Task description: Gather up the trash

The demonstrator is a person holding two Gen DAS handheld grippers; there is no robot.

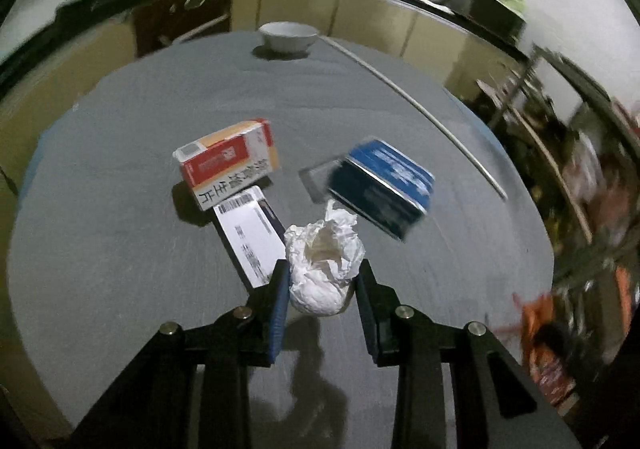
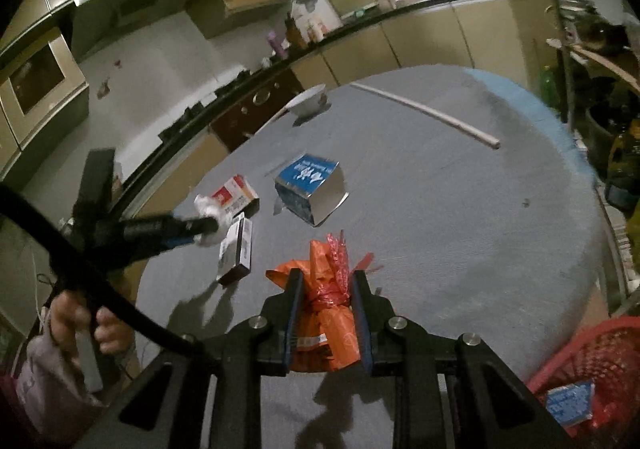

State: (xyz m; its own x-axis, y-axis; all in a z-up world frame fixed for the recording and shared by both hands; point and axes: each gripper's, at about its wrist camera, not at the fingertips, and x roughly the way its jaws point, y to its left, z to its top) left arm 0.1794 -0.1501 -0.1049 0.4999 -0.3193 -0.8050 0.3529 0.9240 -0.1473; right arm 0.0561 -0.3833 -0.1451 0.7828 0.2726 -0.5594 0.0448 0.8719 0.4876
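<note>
L tongs (image 1: 322, 281) clamp the paper wad (image 1: 325, 269), frame centre; R tongs (image 2: 326, 309) clamp the orange bag (image 2: 328, 313), low centre. Both light, squashy; I grip mid-bulk, gently.

The table (image 1: 120, 249) wears a matt grey cloth with a fine, slightly rough weave. The white wad (image 1: 324, 261) is crumpled paper, dull and creased. The red-and-white box (image 1: 228, 161) and the blue box (image 1: 384, 185) look like printed cardboard with a faint sheen. The orange bag (image 2: 328, 309) is thin, glossy, wrinkled plastic. The white bowl (image 1: 289, 35) looks like smooth glazed ceramic. The red basket (image 2: 592, 361) is plastic mesh.
</note>
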